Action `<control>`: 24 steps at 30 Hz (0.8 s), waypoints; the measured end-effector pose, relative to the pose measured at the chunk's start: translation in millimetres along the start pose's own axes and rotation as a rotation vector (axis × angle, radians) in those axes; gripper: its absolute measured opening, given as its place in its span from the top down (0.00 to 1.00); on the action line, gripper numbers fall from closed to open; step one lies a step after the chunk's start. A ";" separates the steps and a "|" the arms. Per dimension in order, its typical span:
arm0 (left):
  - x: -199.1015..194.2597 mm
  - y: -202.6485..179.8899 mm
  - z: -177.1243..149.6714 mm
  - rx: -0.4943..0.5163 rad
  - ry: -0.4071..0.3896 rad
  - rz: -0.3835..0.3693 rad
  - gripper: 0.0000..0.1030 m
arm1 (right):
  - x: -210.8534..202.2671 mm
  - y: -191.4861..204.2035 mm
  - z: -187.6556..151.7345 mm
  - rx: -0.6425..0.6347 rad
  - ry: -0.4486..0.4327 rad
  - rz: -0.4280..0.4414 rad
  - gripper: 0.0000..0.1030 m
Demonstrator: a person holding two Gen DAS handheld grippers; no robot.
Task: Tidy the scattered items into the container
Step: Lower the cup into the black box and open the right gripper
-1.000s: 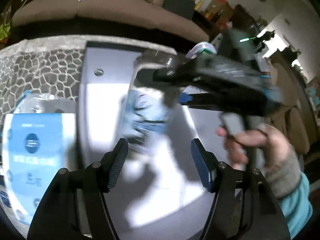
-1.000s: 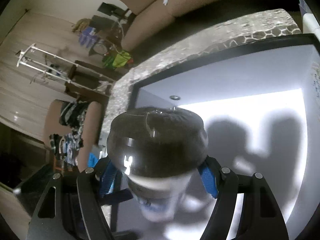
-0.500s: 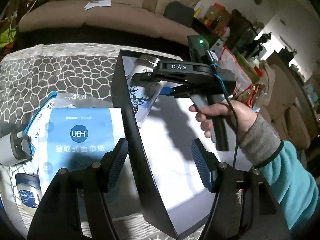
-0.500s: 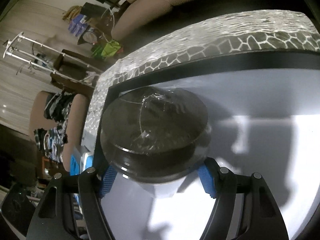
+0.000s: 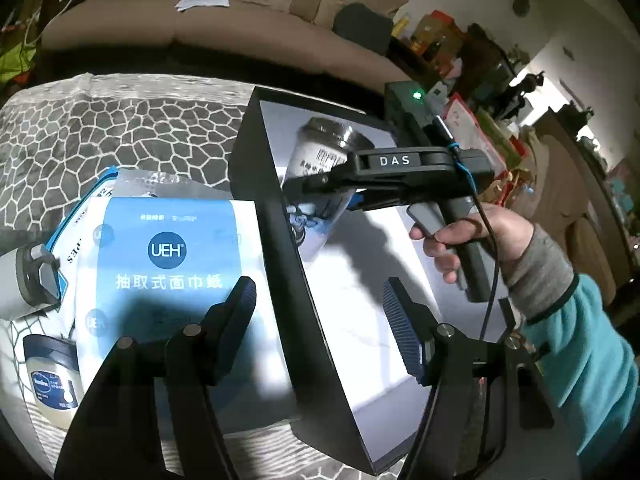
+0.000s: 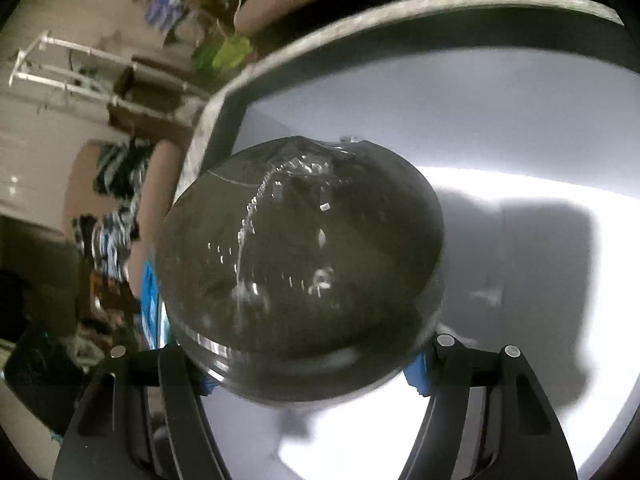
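Note:
A white cup point(image 5: 320, 152) with a blue deer print and a dark lid point(image 6: 300, 260) hangs tilted inside the black box point(image 5: 280, 208), whose inside is white. My right gripper point(image 5: 320, 196) holds the cup; its jaws are closing, with the blue pads point(image 6: 416, 376) against the cup's sides. My left gripper point(image 5: 318, 296) is open with nothing in it, astride the box's left wall. On the table left of the box lie a blue and white tissue pack point(image 5: 176, 256), a small Vaseline jar point(image 5: 50, 380), a grey-capped bottle point(image 5: 28, 280) and a blue-edged pouch point(image 5: 92, 200).
The table wears a grey cover with a stone pattern point(image 5: 100, 132). A beige sofa point(image 5: 200, 24) stands behind it. A hand point(image 5: 480, 240) in a teal sleeve holds the right gripper over the box's right half. The box's white floor point(image 6: 520, 240) lies under the cup.
The left wrist view has shifted left, bringing the box's left wall and the tissue pack into sight. The right gripper has carried the cup lower into the box and tipped it.

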State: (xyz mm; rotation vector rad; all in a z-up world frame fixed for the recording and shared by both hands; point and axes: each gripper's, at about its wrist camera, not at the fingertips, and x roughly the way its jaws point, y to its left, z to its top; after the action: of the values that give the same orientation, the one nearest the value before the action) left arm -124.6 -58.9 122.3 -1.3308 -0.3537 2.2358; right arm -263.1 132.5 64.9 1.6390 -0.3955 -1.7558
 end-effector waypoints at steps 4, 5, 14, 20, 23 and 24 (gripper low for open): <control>1.9 -3.0 -3.0 0.017 0.014 0.002 0.39 | 5.8 9.3 9.2 -0.047 0.067 -0.015 0.31; 2.3 -3.5 -3.9 0.021 0.016 0.006 0.39 | 9.3 13.7 11.9 -0.076 0.110 -0.009 0.32; 1.4 0.2 -7.5 0.024 0.015 0.001 0.39 | 26.1 23.8 18.4 -0.169 0.187 -0.139 0.29; 0.8 4.6 -12.6 0.027 0.023 0.021 0.38 | 19.7 22.6 20.8 -0.141 0.113 -0.219 0.19; -2.5 8.4 -13.4 0.012 0.014 0.016 0.38 | 2.8 17.0 16.1 -0.105 0.041 -0.185 0.19; -3.6 9.1 -13.8 0.008 0.012 0.015 0.38 | -3.7 15.0 14.8 -0.091 0.011 -0.178 0.19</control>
State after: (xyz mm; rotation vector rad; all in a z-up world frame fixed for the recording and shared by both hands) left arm -113.7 -69.0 114.0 -1.3466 -0.3317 2.2386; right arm -273.3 120.8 79.7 1.6605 -0.1660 -1.8646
